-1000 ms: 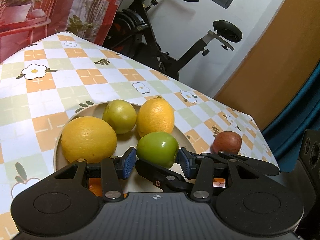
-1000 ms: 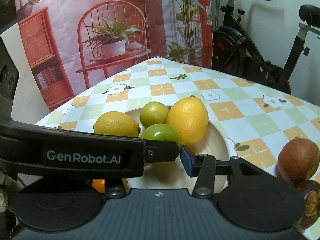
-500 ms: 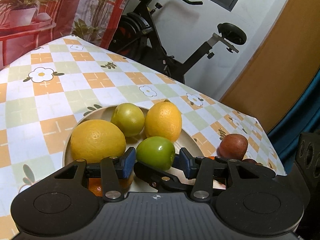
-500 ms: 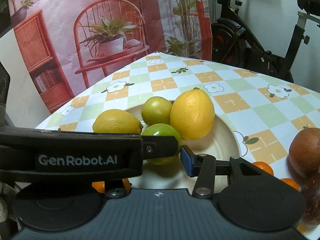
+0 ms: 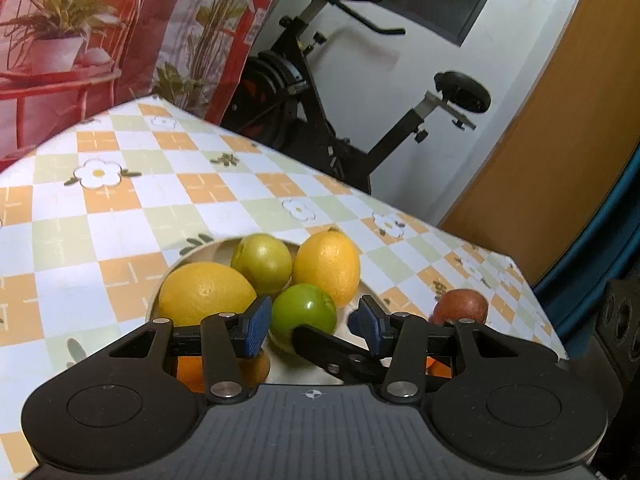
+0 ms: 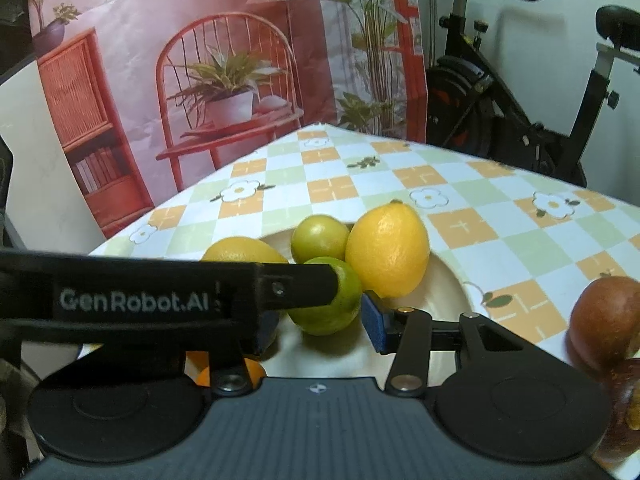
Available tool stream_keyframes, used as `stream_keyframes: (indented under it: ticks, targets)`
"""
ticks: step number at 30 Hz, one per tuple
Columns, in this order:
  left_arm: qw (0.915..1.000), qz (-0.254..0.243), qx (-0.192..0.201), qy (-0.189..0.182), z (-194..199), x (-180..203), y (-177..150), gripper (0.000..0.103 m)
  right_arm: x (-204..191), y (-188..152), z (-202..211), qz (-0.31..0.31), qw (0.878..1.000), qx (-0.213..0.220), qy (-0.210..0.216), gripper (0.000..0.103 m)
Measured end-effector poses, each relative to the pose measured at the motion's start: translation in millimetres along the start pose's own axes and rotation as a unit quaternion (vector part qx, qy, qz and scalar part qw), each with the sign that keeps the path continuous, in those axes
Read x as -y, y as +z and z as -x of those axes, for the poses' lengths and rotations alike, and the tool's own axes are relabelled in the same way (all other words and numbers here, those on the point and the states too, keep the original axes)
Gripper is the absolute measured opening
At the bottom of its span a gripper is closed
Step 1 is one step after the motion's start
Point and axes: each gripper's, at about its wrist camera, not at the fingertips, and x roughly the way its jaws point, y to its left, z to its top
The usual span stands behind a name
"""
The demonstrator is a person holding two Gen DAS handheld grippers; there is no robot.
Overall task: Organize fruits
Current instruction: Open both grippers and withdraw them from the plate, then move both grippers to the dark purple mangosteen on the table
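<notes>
Four smooth round fruits sit in the pale bowl (image 5: 192, 254). The green fruit (image 5: 304, 316) lies at 12 o'clock from the left hand-held gripper (image 5: 312, 326), between its blue pads, not squeezed. The right hand-held gripper (image 6: 320, 320) is partly open too, equally near it. A red fruit (image 5: 460, 306) waits on the surface (image 5: 100, 220).

- "GenRobot.AI" in pale letters runs along the black side of the left gripper (image 6: 316, 312), which crosses the right wrist view.
- No other text is legible.
</notes>
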Motion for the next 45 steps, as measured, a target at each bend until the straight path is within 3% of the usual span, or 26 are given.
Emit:
stream_keyframes:
  ticks: [6, 12, 19, 27, 33, 38, 45]
  targets:
    - [0.9997, -0.007, 0.024, 0.0, 11, 8, 4, 0.05, 15, -8, 33, -0.034, 0.998, 0.045, -0.015, 0.049]
    - [0.9995, -0.026, 0.017, -0.009, 10, 21, 0, 0.05, 27, -29, 75, -0.03, 0.995, 0.083, -0.055, 0.049]
    - [0.9982, -0.057, 0.003, -0.016, 6, 37, -8, 0.05, 46, -51, 99, -0.033, 0.991, 0.094, -0.09, 0.045]
    - [0.997, -0.076, -0.01, -0.015, 1, 47, -12, 0.05, 66, -62, 102, -0.059, 0.989, 0.095, -0.098, 0.042]
    - [0.9961, -0.082, -0.022, -0.024, -3, 52, -14, 0.05, 69, -67, 115, -0.057, 0.985, 0.119, -0.114, 0.042]
    - [0.9954, -0.086, -0.029, -0.03, -8, 60, -13, 0.05, 74, -71, 125, -0.049, 0.977, 0.136, -0.155, 0.048]
    - [0.9916, -0.112, -0.039, -0.051, -17, 82, -12, 0.051, 93, -76, 120, -0.061, 0.974, 0.12, -0.181, 0.062]
